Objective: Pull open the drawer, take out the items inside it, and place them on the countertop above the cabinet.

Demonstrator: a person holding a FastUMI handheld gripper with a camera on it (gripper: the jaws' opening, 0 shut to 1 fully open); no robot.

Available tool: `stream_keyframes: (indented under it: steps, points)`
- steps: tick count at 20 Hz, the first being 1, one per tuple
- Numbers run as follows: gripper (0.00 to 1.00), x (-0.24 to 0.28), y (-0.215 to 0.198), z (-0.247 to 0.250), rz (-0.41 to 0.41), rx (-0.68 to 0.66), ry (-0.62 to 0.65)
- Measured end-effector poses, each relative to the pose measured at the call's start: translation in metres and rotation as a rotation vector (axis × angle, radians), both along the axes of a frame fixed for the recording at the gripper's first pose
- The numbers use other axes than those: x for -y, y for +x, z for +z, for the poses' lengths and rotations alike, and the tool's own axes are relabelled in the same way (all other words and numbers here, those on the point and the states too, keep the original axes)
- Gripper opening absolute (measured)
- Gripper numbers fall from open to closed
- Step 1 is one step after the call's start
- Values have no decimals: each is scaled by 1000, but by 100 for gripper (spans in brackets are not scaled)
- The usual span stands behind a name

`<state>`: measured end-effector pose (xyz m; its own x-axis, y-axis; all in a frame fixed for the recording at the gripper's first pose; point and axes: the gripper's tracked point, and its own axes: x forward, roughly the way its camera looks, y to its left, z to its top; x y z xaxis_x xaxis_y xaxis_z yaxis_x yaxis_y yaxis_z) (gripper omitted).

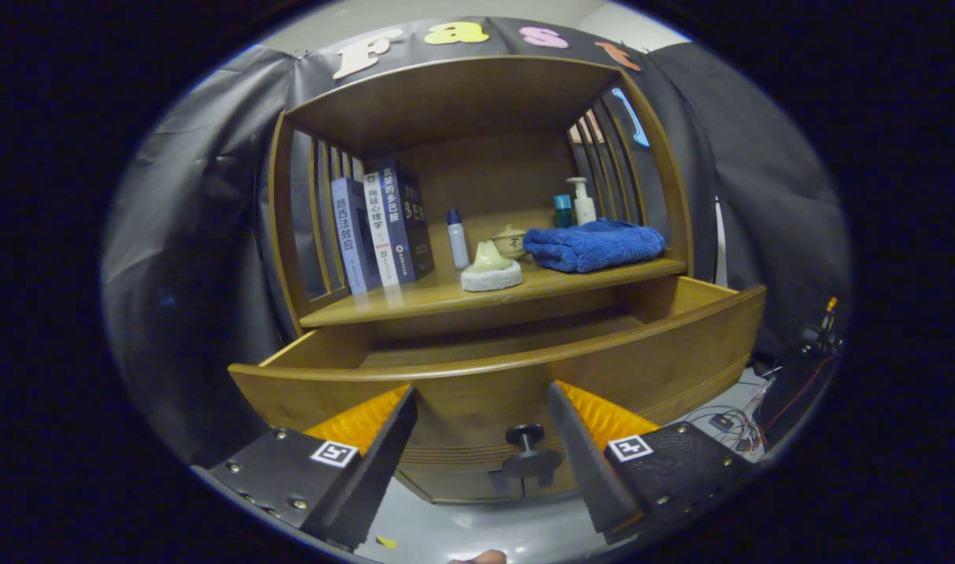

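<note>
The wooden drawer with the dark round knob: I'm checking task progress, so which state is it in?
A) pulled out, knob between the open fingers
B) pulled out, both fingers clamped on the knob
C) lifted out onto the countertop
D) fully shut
A: the wooden drawer stands pulled out below the countertop, and its dark round knob sits between the gripper's spread fingers, untouched.

Black cloth wall (759, 172) drapes behind wooden cabinet (477, 102); pale grey floor (477, 525) below; cables (739, 423) lie at right

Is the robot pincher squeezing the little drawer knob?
No, the gripper is open, and the knob sits between its fingers with a gap on each side.
</note>
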<state>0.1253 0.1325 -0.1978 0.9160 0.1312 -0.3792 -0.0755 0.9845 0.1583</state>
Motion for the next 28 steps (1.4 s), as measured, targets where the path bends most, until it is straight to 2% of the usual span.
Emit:
stream_keyframes:
  steps: [13, 19, 28]
  points:
    - [100, -4, 27, -11, -6, -13, 35]
    - [100, -6, 38, -26, 10, -61, -26]
    - [100, -10, 56, -30, 8, -61, -8]
